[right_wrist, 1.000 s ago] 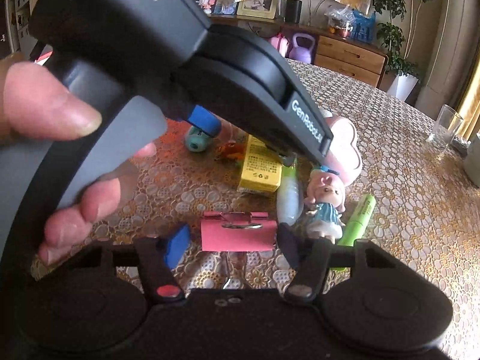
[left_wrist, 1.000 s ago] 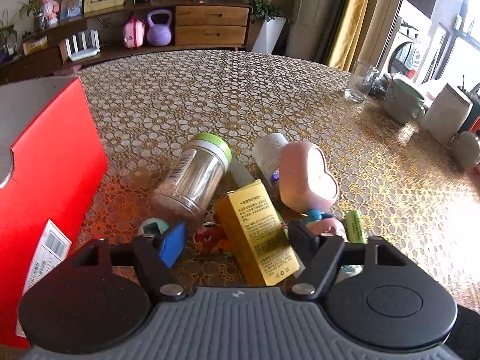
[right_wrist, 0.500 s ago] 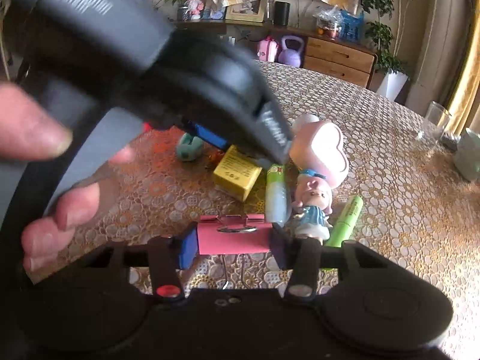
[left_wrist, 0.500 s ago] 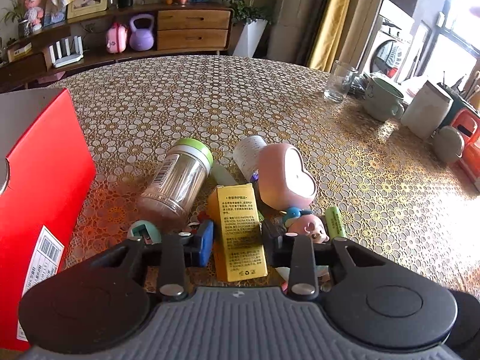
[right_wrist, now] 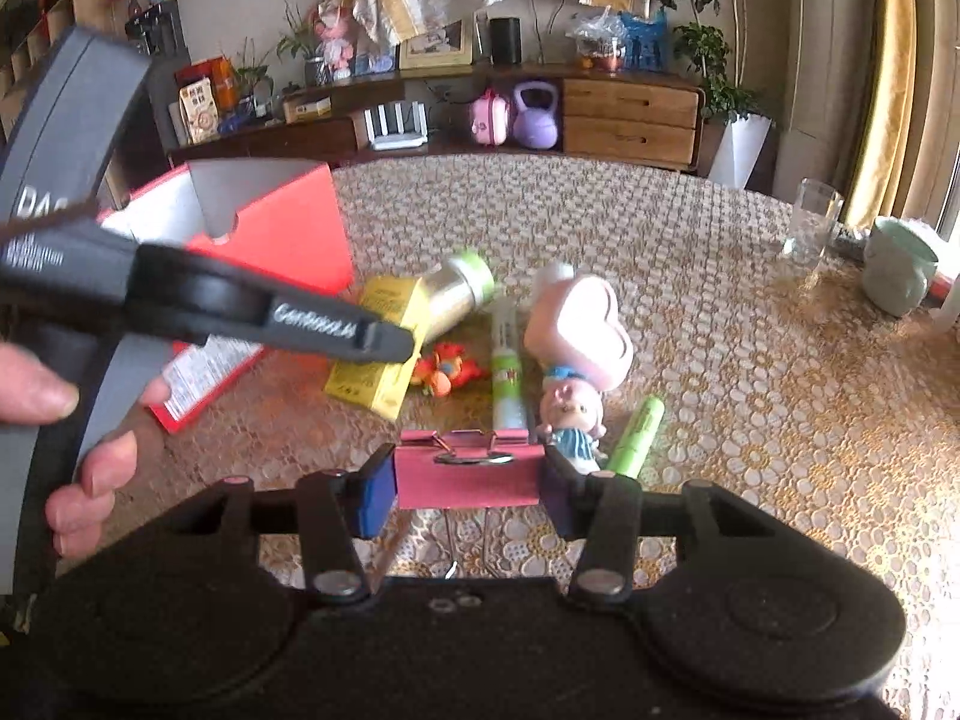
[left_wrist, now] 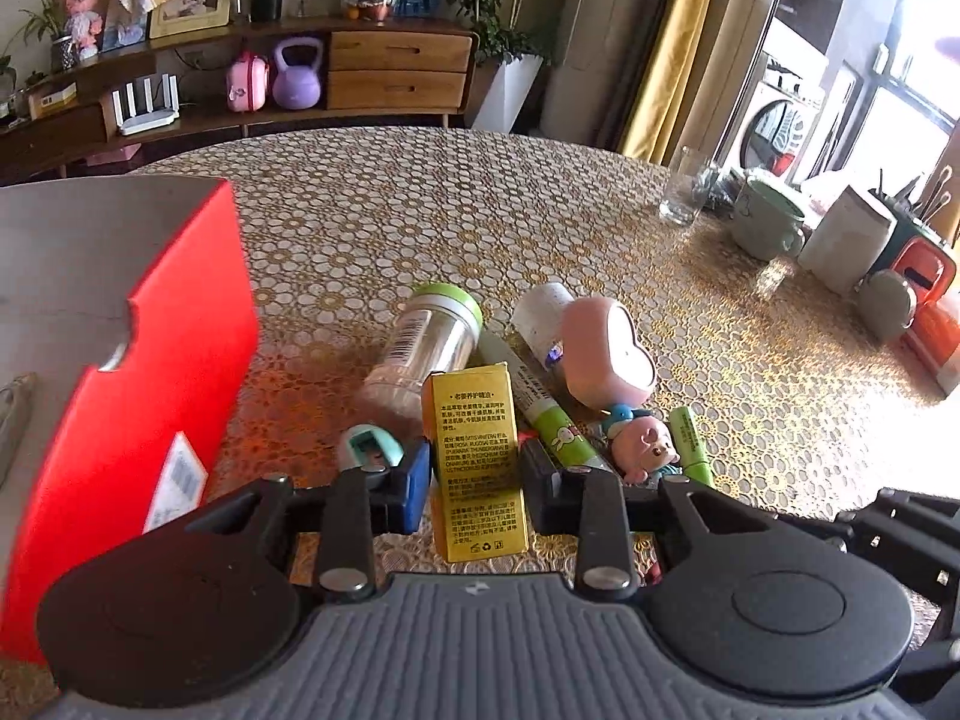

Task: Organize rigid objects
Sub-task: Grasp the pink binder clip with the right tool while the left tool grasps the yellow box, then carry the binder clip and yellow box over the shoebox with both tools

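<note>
Grippers both carry loads. The left gripper (left_wrist: 475, 483) is clamped on the yellow box (left_wrist: 478, 456), blue pad on its left face and black pad on its right; the jaws closed onto it moments ago, and the box stands upright between them, clear of the tablecloth (left_wrist: 456, 222). The right gripper (right_wrist: 468, 495) is clamped on the pink binder clip (right_wrist: 468, 471), one pad at each end, wire handles hanging below.

Near the grippers, on the cloth: a teal thermometer-like item (left_wrist: 367, 447) to the left, a pig figurine (left_wrist: 645, 441) to the right, a green marker (left_wrist: 690, 441) just right of the figurine. A white-and-green tube (left_wrist: 543, 414) lies diagonally between the box and the figurine. An orange toy (right_wrist: 447, 369) lies left of the tube.

Farther: a clear jar with green lid (left_wrist: 429, 351) on its side, and a pink heart-shaped container (left_wrist: 606, 351) to its right, with a white cylinder (left_wrist: 540, 312) just behind.

At left stands an open red box (left_wrist: 150, 372). At far right: a drinking glass (left_wrist: 681, 192) and a green mug (left_wrist: 765, 222). A hand (right_wrist: 72, 420) grips the left tool's handle.
</note>
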Motion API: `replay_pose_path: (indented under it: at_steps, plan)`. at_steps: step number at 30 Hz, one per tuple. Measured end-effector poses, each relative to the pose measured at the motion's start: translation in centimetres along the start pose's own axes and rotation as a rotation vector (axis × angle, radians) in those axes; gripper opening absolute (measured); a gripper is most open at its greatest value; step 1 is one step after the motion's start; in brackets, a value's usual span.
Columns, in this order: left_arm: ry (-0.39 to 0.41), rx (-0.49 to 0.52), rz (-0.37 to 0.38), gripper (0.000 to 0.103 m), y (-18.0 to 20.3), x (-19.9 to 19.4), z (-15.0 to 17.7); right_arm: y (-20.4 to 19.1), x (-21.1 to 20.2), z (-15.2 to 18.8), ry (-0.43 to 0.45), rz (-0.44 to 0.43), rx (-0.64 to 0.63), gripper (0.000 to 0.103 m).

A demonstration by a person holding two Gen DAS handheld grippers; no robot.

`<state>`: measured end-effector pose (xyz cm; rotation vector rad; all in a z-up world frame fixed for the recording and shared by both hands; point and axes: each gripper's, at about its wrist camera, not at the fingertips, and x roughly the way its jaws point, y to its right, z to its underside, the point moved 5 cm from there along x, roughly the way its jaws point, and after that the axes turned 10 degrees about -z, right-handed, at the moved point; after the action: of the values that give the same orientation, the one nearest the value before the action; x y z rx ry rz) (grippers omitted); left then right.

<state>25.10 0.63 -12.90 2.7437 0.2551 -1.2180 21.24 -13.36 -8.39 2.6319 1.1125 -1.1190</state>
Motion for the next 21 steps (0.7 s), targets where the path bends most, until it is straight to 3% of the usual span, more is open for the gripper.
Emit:
replay_pose_path:
  at_steps: [13,21]
  plan:
    - [0.052,-0.007,0.036,0.032,-3.1,-6.9,-1.0,-4.5,-2.9,-5.4,0.055,-0.036,-0.064,0.049]
    - [0.071,-0.018,0.009,0.032,-7.0,-10.0,-2.0,-8.6,-3.0,-8.7,0.082,-0.062,-0.148,0.049]
